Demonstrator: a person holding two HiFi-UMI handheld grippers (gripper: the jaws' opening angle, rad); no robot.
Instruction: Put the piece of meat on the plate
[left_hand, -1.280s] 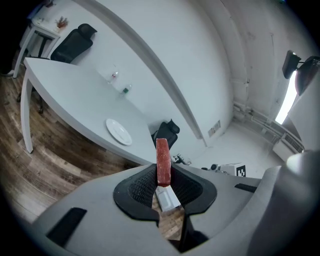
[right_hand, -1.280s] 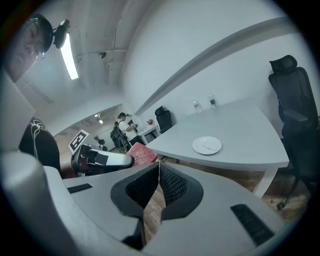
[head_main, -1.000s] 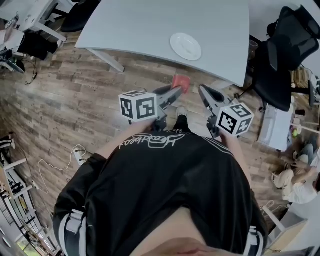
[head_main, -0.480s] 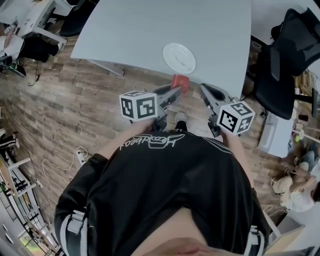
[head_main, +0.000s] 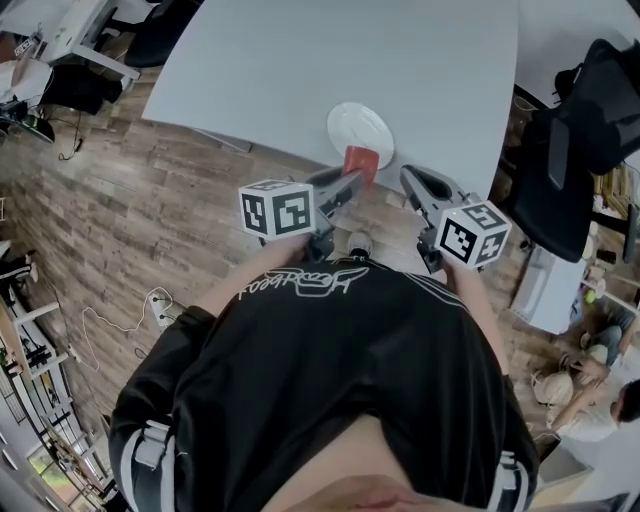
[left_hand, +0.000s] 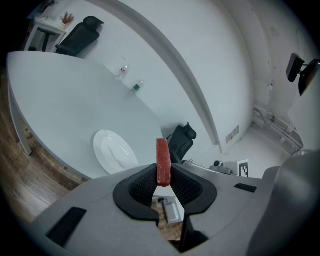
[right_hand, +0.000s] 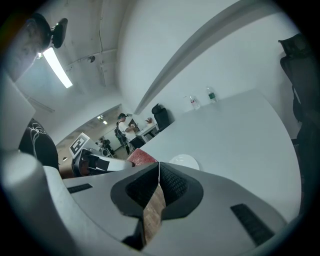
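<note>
Jaws with meat (left_hand: 163, 162) near table (left_hand: 65, 100) edge

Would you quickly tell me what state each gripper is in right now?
Left gripper: closed on the piece of meat.
Right gripper: closed, fingers together, holding nothing.

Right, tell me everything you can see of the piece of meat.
The piece of meat is a thin, dull red slab with rounded corners. It stands upright, edge-on in the left gripper view, its lower end pinched between the jaws of the left gripper, the rest sticking out beyond them. It is held in the air, short of the white plate; nothing else touches it.
</note>
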